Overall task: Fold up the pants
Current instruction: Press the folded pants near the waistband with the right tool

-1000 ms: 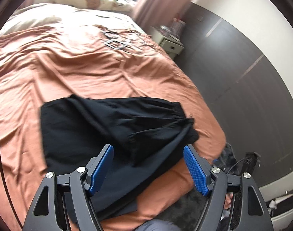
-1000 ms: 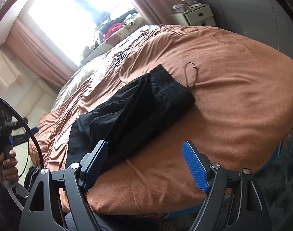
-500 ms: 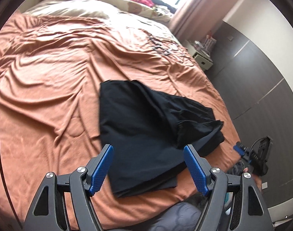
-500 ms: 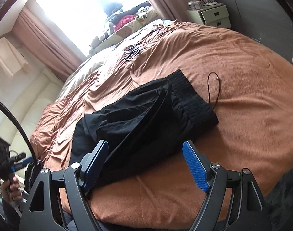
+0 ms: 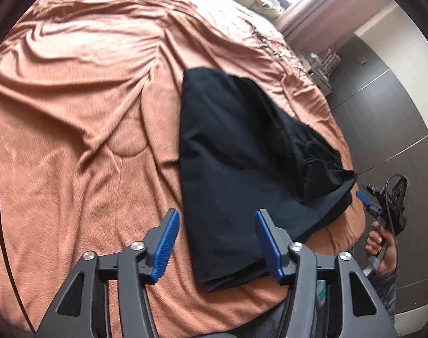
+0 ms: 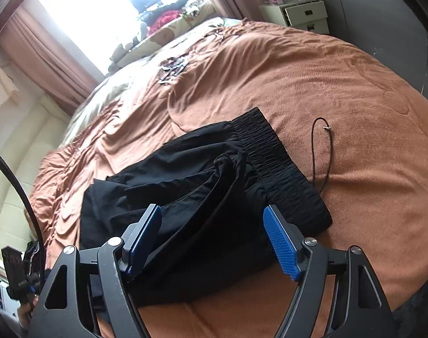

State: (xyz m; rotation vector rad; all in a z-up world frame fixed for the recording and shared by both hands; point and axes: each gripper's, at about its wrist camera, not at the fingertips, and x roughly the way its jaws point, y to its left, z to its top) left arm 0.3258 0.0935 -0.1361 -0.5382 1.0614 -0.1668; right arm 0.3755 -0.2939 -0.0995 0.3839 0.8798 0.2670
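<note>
Black pants [image 5: 236,152], matte and crumpled, ribbed elastic waistband [image 6: 276,166], lie on rumpled orange bedspread [image 5: 73,112]. Left gripper [image 5: 216,239] closing, right gripper [image 6: 212,233] closing; both fingers apart, gripping nothing.

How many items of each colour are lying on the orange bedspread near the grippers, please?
Black pants: 1
Black cord with a small metal ring: 1
Total: 2, both black, on the orange bedspread. The cord lies just beside the pants' elastic waistband, apart from it.
</note>
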